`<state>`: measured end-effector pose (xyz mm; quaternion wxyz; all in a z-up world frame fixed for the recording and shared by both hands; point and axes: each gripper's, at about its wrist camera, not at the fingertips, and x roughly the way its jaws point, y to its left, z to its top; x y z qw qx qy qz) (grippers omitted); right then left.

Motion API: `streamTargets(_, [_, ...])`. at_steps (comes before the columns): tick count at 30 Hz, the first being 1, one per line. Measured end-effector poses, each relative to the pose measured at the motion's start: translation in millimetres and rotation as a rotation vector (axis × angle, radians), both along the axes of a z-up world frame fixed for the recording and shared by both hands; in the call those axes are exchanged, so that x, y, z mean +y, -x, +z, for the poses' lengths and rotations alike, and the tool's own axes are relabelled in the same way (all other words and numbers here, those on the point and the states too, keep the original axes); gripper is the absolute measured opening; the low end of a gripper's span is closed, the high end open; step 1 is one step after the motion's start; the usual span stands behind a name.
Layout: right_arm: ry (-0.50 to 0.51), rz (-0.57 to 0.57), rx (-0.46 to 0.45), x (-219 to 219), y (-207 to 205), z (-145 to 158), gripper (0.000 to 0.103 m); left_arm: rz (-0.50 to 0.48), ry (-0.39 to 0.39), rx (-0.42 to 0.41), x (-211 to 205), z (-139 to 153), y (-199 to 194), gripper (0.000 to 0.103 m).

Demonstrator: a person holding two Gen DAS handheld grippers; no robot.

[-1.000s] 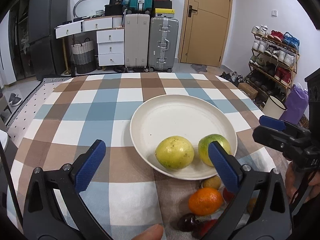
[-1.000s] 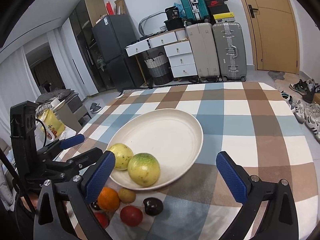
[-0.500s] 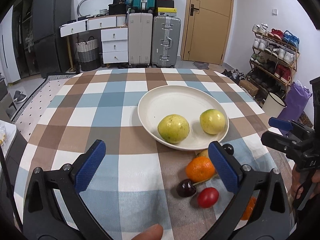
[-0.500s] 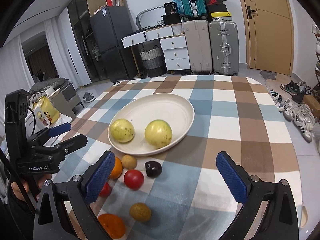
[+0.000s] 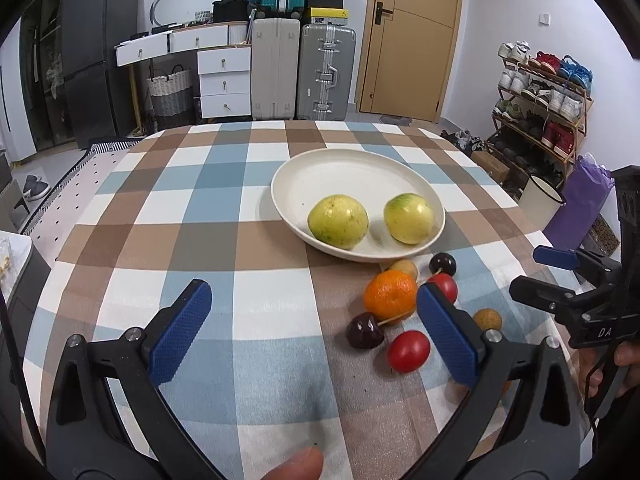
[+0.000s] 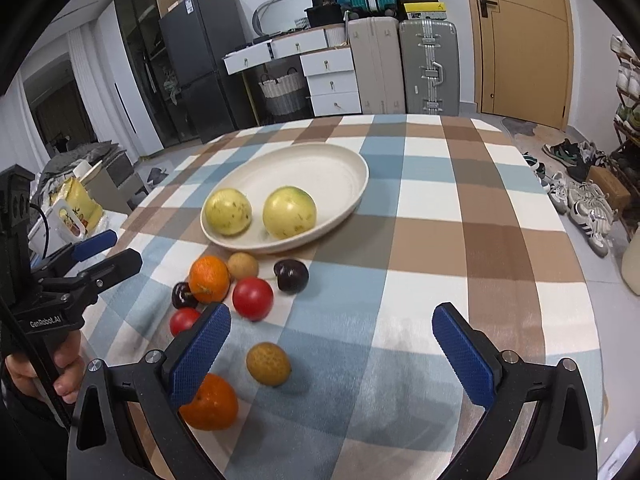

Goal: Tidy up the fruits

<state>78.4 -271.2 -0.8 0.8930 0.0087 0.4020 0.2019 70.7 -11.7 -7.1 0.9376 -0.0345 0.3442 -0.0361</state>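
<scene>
Right wrist view, orange (image 6: pixel 208 404) half hidden behind fingers (image 6: pixel 198 350)

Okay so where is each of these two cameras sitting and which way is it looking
Left wrist: rides the left tool, low over the table, facing the plate and the door; its own open blue fingers, a fingertip at the bottom edge and the right tool at right show.
Right wrist: rides the right tool, looking across the loose fruit toward the plate and fridge; its open fingers show, with the left tool and hand at left.
Shared: plate, its two yellow-green fruits, and the suitcases.
</scene>
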Motion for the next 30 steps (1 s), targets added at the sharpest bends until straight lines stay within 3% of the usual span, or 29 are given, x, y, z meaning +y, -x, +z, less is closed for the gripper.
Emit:
streamTargets(18, [0.054,0.090,0.079,15.6,5.6,-27.2,0.101,-0.070,-0.005,0.099,-16.7,-31.0,0.6,0.102])
streamTargets(22, [0.081,0.101,0.091,16.7,2.2,-31.3,0.092,-0.084,-0.013,0.114,-20.8,-34.1,-0.8,0.102])
streamTargets(30, [0.090,0.132,0.097,20.3,-2.5,-34.5,0.086,-0.120,-0.014,0.134,-28.3,-39.5,-4.0,0.099])
